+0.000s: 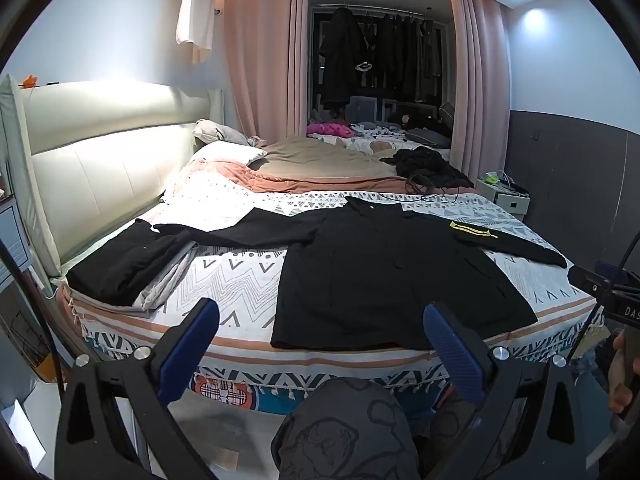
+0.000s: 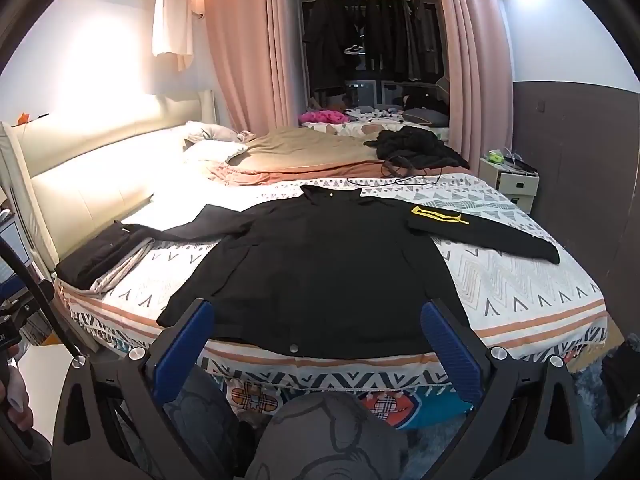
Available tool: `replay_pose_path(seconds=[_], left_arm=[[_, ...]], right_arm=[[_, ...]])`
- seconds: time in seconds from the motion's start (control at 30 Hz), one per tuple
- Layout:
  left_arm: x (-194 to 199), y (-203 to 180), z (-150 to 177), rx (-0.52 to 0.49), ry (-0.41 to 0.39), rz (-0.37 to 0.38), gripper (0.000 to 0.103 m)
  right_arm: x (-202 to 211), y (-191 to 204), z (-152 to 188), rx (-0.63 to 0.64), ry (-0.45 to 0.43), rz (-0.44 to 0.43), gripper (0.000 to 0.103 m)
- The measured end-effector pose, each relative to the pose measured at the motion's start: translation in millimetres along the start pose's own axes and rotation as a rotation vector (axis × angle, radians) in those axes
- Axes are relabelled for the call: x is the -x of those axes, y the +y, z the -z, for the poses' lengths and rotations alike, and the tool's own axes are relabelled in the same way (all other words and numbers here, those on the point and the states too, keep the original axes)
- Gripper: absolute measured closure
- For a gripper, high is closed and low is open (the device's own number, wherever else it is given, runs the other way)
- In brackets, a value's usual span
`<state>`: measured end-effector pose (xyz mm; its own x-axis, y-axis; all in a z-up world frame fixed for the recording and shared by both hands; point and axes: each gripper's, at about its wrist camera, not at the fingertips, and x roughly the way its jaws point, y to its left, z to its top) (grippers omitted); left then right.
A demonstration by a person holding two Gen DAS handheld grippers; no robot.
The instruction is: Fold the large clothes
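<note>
— Where is the jacket?
— Spread flat on the bed, sleeves out, straight ahead of both grippers, its hem just past their tips.
— And the grippers?
— The left hand-held gripper and right hand-held gripper both gape fully wide, holding nothing.
— Anything else?
— Folded clothes lie ahead-left of the left one.

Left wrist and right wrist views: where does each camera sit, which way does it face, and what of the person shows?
Left wrist: on the open left gripper, at the bed's foot edge, facing the black jacket from its left; a knee and the other hand show.
Right wrist: on the open right gripper, centred on the jacket; knees and a hand show.
Shared: jacket, folded dark clothes, pink curtains.
</note>
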<state>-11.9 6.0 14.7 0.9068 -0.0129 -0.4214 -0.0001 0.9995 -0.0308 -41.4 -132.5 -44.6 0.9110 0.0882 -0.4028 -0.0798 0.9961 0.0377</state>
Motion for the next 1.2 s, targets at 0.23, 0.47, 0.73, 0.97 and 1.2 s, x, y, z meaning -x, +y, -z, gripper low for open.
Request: replay_pose_path(seconds=[0.23, 0.47, 0.73, 0.97, 1.2], left_arm=[[6, 0, -2, 0.002, -0.002, 0.007, 0.000], [9, 3, -1, 0.005, -0.009, 0.013, 0.000], [13, 7, 0, 0.013, -0.018, 0.018, 0.000], [15, 9, 0, 0.011, -0.018, 0.019, 0.000], [19, 8, 1, 0.012, -0.021, 0.026, 0.000]], right_arm=[[0, -1, 2, -0.004, -0.001, 0.001, 0.000], [1, -2, 1, -0.004, 0.000, 0.002, 0.000], [3, -2, 1, -0.001, -0.008, 0.001, 0.000], [4, -2, 3, -0.007, -0.011, 0.001, 0.000], [7, -1, 3, -0.008, -0.013, 0.006, 0.000]])
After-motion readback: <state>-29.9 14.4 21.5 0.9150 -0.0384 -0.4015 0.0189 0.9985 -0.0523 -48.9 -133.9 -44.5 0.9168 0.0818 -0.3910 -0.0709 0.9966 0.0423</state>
